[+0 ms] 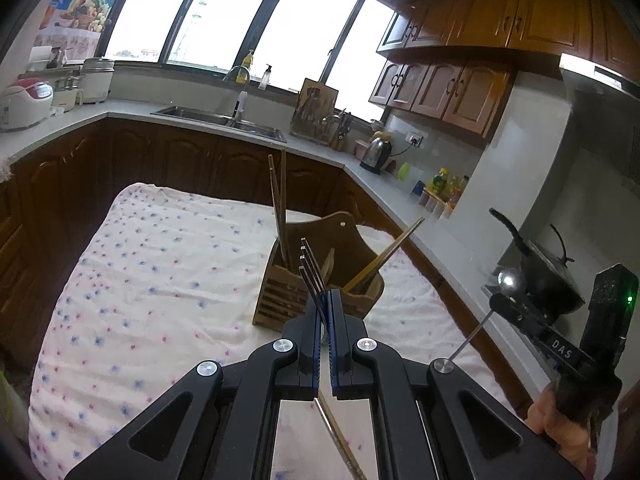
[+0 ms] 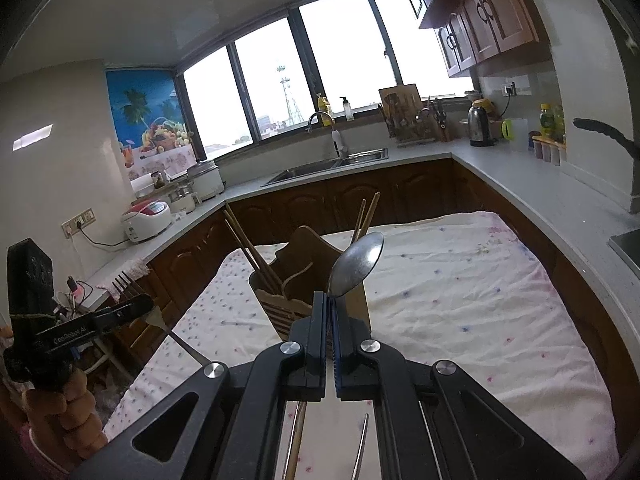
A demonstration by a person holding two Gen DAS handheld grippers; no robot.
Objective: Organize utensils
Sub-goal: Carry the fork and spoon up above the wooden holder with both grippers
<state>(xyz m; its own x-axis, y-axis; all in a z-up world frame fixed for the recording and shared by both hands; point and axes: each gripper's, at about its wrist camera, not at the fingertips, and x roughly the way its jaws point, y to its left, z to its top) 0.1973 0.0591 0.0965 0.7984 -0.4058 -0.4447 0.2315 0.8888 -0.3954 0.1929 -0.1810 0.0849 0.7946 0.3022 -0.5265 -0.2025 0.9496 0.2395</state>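
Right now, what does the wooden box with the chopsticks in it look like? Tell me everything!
The wooden utensil holder looks like light brown wood, with slatted lower sides and a taller curved back panel that has a small hole near its top. It stands upright on the flowery cloth. Dividers split it into compartments. Chopsticks lean out of it at different angles. Nothing grips it; both grippers are apart from it.

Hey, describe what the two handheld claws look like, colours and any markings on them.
Both are black with blue pad liners and round silver bolts on angular linkages. The left claw shows white "CoaRobot.AI"-like lettering when seen from the right wrist view. The right claw bears "DAS" lettering and a green light beside it in the left wrist view.
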